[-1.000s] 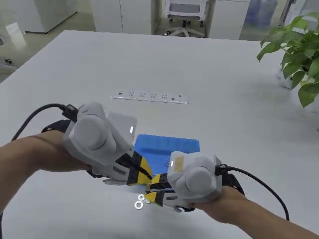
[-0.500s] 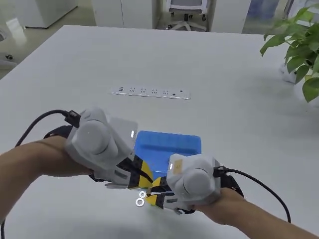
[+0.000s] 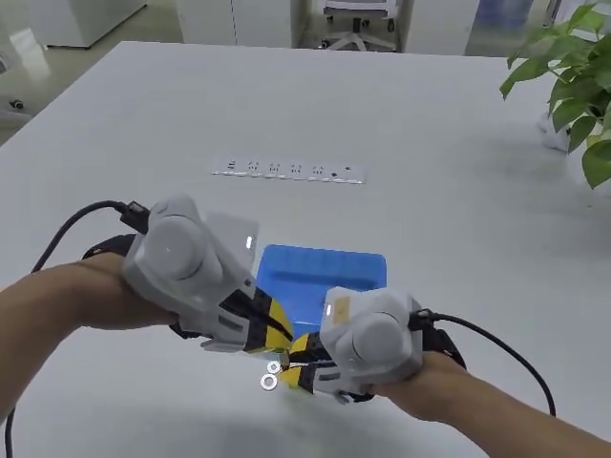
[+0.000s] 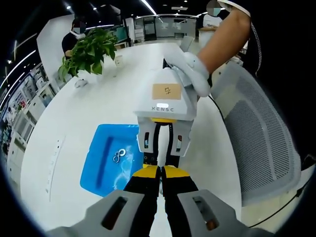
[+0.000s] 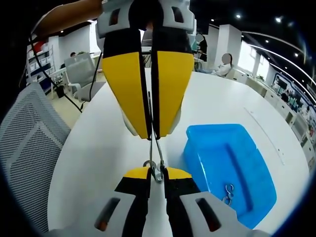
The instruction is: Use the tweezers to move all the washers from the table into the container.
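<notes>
The blue container (image 3: 329, 272) sits on the white table just beyond both grippers, and a few washers (image 4: 118, 156) lie inside it (image 5: 228, 190). Two washers (image 3: 271, 375) rest on the table under the grippers. My left gripper (image 3: 277, 336) and right gripper (image 3: 298, 372) face each other, jaw tips almost touching. The thin silver tweezers (image 5: 150, 126) run from the left gripper's yellow jaws down into my right gripper (image 5: 157, 174). Both grippers are shut on the tweezers (image 4: 159, 155). A small ring shape shows at the right jaws; I cannot tell whether it is a washer.
A white power strip (image 3: 286, 172) lies further back on the table. A potted plant (image 3: 573, 86) stands at the far right edge. Cables trail from both grippers. Office chairs stand past the far table edge.
Both grippers stay together over the loose washers, hardly moved. The head view has shifted slightly.
</notes>
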A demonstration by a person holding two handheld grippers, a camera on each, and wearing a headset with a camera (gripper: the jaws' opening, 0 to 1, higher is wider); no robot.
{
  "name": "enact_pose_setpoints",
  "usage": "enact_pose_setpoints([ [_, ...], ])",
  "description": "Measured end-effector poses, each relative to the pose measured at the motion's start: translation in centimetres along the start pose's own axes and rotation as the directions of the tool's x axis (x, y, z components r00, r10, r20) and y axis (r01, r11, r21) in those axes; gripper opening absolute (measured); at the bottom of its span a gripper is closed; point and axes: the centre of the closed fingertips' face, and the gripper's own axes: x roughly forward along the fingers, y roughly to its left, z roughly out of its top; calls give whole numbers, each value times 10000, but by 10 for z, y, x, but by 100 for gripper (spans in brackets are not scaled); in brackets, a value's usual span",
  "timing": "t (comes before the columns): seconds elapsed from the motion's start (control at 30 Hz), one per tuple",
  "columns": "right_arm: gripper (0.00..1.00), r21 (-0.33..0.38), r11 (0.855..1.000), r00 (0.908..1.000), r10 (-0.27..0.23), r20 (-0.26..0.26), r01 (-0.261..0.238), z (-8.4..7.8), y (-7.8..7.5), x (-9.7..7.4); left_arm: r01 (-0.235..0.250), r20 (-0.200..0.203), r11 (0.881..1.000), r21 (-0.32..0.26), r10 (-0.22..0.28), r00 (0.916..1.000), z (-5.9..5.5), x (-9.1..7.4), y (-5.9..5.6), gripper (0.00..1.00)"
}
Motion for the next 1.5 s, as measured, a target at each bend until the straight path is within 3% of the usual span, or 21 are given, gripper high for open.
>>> enact_pose_setpoints([
  [1.5, 10, 236, 9992, 9995, -323, 18, 323, -5, 3, -4, 381, 67, 9993, -19, -381, 9993, 8, 11, -5, 5],
])
